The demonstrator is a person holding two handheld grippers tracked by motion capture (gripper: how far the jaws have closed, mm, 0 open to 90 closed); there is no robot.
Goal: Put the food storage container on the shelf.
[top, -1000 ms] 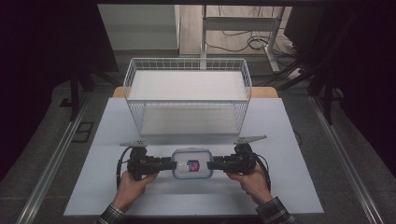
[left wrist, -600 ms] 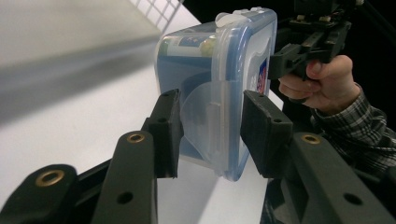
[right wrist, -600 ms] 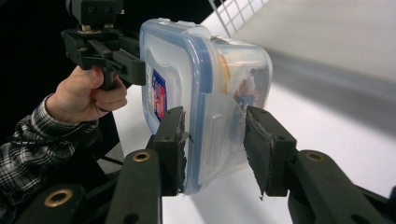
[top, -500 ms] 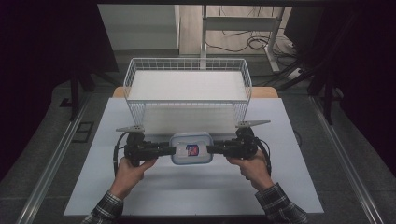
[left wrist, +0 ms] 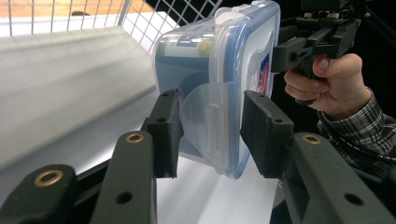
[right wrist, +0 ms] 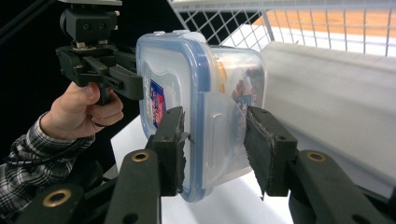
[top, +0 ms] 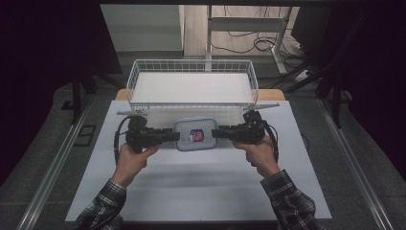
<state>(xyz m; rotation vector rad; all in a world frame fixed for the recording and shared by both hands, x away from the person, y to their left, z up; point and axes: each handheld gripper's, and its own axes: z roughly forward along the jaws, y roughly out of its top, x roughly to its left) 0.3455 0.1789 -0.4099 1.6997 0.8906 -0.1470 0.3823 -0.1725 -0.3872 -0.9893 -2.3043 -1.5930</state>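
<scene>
Since a second ago the box (top: 195,134) has come up off the surface (top: 201,191) and travelled toward the basket (top: 191,86); both hands have gone with it. Now it hangs between the two grippers, just in front of the basket's near wall, lid facing up in the high view.

Left gripper (top: 165,136): jaws partly closed, straddling the box's end at its side latch flap; in the left gripper view both pads look to sit at or just off the plastic, contact not certain. Right gripper (top: 222,132): same on the opposite end, jaws either side of that flap, pressing or nearly so.

Handling, judged: rigid plastic, smooth, so likely slippery under flat pads. Probably light to moderate, since something is packed inside. Not fragile, but the latch flaps flex, so a pinch on the flap alone could slip or pop it. Better hold is lid rim plus wall at each end, with both sides kept level.

Look: clear rectangular box with rounded corners, blue-tinted lid with a blue seal line, translucent flaps on its ends, red-and-blue sticker on the lid. Colourful contents show through the wall; what they are I cannot tell.
</scene>
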